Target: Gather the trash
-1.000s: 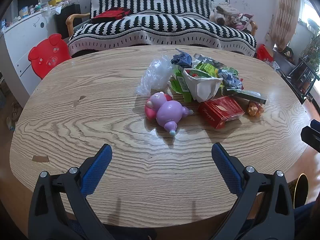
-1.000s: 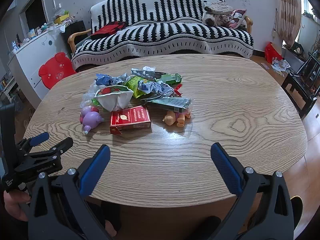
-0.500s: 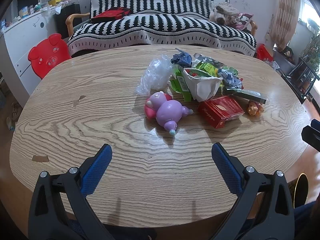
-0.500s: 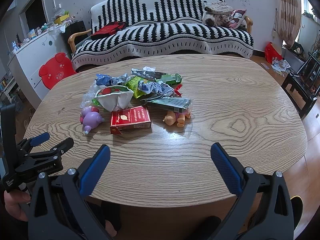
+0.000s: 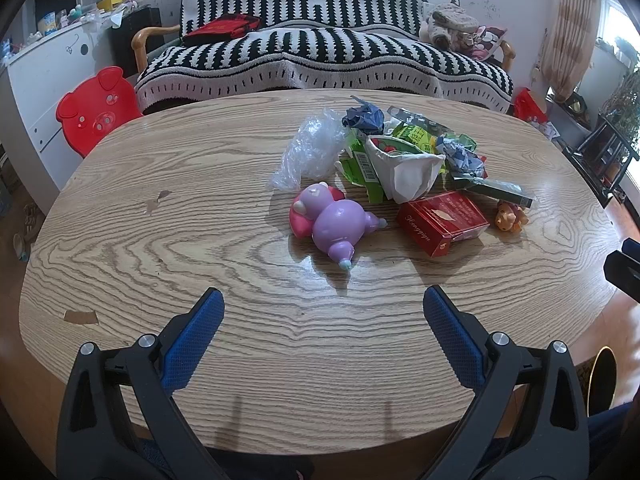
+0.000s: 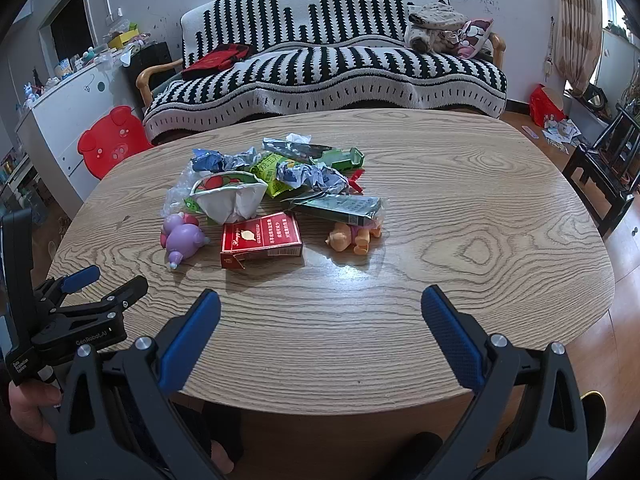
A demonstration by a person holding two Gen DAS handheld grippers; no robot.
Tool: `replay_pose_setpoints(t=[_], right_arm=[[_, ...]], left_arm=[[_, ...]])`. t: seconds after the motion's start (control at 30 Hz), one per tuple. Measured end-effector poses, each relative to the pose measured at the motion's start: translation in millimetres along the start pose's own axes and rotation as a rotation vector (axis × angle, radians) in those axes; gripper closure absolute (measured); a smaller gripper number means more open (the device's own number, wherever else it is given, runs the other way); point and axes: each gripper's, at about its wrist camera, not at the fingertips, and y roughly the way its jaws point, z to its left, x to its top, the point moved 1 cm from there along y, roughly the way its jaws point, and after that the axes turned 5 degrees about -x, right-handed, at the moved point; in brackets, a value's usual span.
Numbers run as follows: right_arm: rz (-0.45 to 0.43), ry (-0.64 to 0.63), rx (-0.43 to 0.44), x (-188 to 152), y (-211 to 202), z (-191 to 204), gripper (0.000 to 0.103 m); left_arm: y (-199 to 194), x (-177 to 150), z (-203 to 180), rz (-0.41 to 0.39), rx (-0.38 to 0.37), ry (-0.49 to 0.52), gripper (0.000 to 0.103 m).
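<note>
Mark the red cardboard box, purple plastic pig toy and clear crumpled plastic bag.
red cardboard box (image 6: 261, 236), right wrist view, top face.
purple plastic pig toy (image 5: 340, 228), left wrist view, round belly.
clear crumpled plastic bag (image 5: 310, 150), left wrist view, crinkled middle.

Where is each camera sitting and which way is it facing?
Left wrist: on the left gripper at the table's near edge, facing the sofa; its own open blue-padded fingers show.
Right wrist: on the right gripper, further right, facing the same way; its open fingers show, plus the left gripper and the hand holding it at lower left.
Shared: the purple pig toy, red cigarette box, trash pile and red pig chair.
</note>
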Motion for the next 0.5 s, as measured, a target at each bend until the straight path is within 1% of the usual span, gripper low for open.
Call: replay_pose_setpoints(t=[0.5], right_arm=[[0.001,0.0,0.0,0.2,-0.7,-0.5,0.006]], left_arm=[[0.2,0.0,0.2,0.001,0.0,-0.001,0.006]])
